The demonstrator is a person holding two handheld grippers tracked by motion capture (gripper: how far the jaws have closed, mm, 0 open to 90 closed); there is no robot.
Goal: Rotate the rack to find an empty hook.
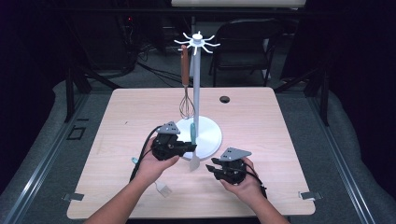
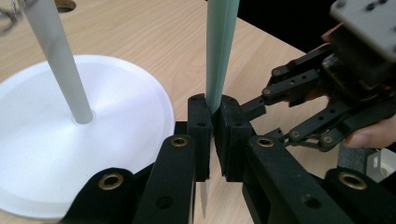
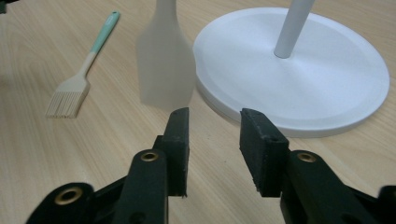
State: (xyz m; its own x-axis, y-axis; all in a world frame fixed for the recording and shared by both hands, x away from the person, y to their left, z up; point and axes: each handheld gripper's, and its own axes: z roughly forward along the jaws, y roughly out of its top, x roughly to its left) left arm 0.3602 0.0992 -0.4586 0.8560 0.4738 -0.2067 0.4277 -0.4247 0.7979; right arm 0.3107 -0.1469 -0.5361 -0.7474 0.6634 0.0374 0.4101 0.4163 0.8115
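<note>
A spatula with a teal handle (image 2: pixel 219 56) and a pale blade (image 3: pixel 166 70) stands upright beside the white rack base (image 1: pixel 210 135), its blade tip (image 1: pixel 194 163) at the table. My left gripper (image 1: pixel 190 148) (image 2: pixel 212 105) is shut on the handle, pads pressed on both sides. My right gripper (image 1: pixel 213 167) (image 3: pixel 212 119) is open just in front of the blade, with nothing between its jaws. In the left gripper view the right gripper (image 2: pixel 322 93) shows at the right.
The rack's pole (image 1: pixel 196 84) rises from the base and carries white hooks (image 1: pixel 197 41) on top. A brown-handled whisk (image 1: pixel 186 88) hangs from one. A teal-handled brush (image 3: pixel 77 88) (image 1: pixel 162 187) lies on the table near my left forearm.
</note>
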